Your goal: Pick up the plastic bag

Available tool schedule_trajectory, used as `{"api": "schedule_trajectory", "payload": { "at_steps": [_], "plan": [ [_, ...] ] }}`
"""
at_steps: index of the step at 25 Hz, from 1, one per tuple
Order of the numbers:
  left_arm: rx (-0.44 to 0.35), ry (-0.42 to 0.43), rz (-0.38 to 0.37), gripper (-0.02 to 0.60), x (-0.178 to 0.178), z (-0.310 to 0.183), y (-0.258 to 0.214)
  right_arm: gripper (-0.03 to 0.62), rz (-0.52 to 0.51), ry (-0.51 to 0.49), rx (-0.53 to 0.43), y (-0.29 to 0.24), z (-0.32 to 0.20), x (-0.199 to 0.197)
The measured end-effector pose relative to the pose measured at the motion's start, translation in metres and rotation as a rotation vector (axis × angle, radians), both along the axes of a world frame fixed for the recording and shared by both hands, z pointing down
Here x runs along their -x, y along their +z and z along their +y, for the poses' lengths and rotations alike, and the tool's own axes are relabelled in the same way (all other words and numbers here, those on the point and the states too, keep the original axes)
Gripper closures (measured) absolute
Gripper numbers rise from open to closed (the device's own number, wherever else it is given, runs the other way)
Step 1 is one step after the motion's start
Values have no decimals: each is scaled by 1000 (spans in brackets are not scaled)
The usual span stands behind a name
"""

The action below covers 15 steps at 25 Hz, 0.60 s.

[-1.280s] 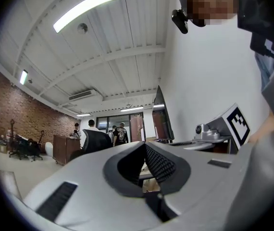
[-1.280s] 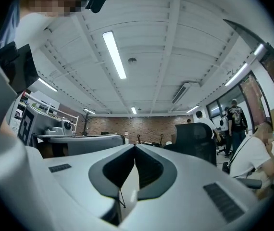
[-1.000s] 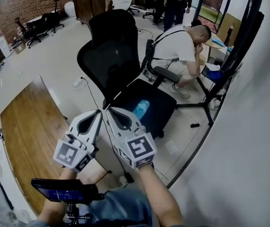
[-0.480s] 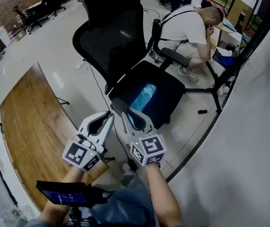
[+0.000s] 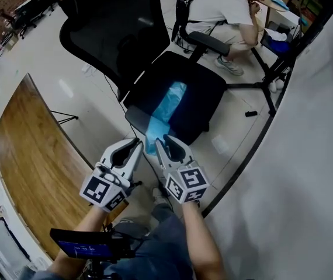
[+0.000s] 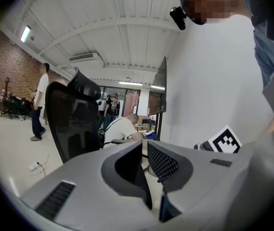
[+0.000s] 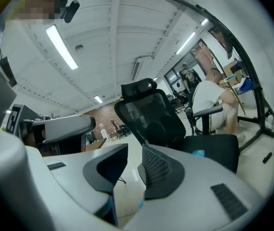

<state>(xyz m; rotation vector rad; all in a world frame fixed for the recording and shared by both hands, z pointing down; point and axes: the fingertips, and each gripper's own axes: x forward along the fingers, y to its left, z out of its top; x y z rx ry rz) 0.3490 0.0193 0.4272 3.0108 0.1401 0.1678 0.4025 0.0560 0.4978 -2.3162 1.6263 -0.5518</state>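
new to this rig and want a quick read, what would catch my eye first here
The bright blue plastic bag lies on the seat of the black office chair, mid-frame in the head view. Just below it, the left gripper and right gripper point toward it, both empty; the right's jaws have just been opening. Behind the chair a person crouches.

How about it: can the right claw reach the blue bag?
Probably yes: the right claw, jaws just opening and empty, hangs near the blue plastic bag on the chair seat; nothing intervenes.
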Motion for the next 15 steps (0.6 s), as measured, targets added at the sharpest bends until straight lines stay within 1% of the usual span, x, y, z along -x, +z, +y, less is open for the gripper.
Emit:
{"api": "schedule_trajectory", "payload": {
  "at_steps": [2, 3, 6, 8, 12, 15],
  "plan": [
    [11, 19, -26, 532, -3, 6, 12, 459, -32, 10, 14, 19, 5, 1],
    [12, 26, -38, 532, -5, 9, 17, 453, -48, 17, 21, 29, 7, 2],
    [6, 39, -64, 532, -13, 14, 32, 453, -94, 47, 34, 56, 15, 4],
    [-3, 30, -62, 532, -18, 10, 42, 453, -137, 70, 36, 75, 21, 6],
    [7, 31, -73, 532, -27, 6, 59, 453, -254, 110, 30, 116, 31, 13],
    [13, 32, -78, 532, -35, 2, 68, 453, -334, 122, 23, 144, 34, 18]
  ]
}}
